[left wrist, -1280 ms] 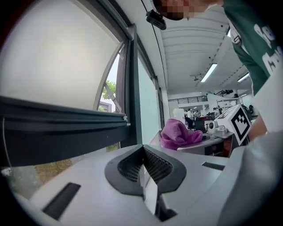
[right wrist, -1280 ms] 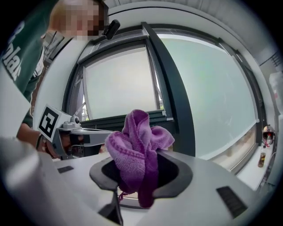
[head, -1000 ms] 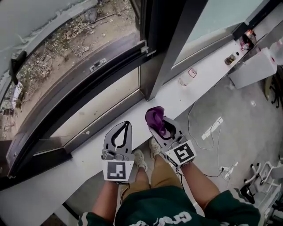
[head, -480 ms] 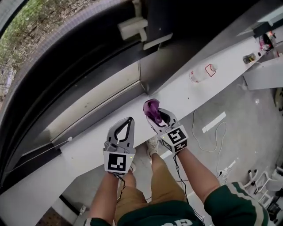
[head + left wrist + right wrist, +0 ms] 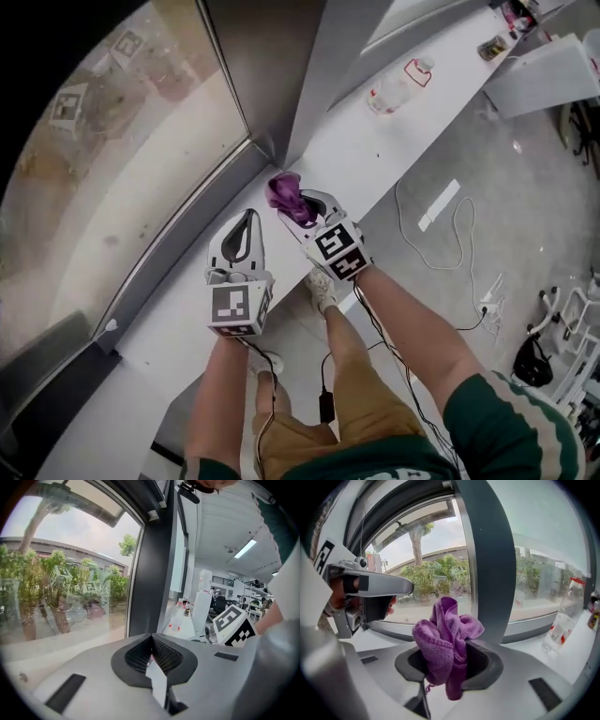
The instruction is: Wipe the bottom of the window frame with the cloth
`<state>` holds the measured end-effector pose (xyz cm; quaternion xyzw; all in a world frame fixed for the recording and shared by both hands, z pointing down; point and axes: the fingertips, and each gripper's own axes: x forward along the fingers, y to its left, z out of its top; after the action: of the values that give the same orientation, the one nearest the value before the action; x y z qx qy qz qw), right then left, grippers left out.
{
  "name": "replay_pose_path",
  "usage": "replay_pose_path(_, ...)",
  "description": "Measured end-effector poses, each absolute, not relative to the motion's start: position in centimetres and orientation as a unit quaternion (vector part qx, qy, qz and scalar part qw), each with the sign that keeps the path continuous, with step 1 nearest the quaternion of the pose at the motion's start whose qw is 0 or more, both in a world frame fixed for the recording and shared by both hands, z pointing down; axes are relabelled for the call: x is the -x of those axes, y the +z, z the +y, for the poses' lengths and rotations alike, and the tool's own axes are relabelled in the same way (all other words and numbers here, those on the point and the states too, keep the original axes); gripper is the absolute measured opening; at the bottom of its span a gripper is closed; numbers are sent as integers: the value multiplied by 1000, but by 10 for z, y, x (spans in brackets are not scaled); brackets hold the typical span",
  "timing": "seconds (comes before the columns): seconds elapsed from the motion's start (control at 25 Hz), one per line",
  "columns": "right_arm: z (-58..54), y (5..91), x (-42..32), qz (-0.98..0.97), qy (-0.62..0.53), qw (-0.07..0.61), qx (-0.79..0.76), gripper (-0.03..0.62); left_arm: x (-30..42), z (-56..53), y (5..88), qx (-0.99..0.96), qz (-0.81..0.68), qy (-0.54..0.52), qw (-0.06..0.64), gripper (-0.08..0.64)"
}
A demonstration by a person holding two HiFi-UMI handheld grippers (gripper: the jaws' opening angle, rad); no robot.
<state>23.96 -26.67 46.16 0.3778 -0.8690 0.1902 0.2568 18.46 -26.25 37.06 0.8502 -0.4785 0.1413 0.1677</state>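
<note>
right hand-held gripper (image 5: 292, 205) pinches the bunched purple cloth (image 5: 284, 192), just short of the window frame bottom (image 5: 178, 248). the frame bottom lies ahead-left and runs diagonally. left hand-held gripper (image 5: 249, 217) is closed on nothing and sits nearer the frame.

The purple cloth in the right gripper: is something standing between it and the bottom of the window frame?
Nothing visible. The cloth, shut in the right gripper, faces the bottom frame rail across the white sill. The left gripper is off to its side.
</note>
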Motion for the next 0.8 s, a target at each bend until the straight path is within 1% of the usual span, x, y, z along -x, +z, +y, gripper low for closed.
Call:
replay_pose_path(0.16, -267, 488, -236, -864, 186, 267, -384, 166, -181, -267, 406, -852, -473, 154, 164, 3)
replay_pose_path(0.44, -290, 551, -230, -867, 177, 311, -346, 166, -181, -273, 462, -840, -486, 191, 145, 3)
replay_pose_path(0.8, -303, 600, -227, -855, 188, 359, -322, 166, -167, -278, 499, -816, -512, 221, 156, 3)
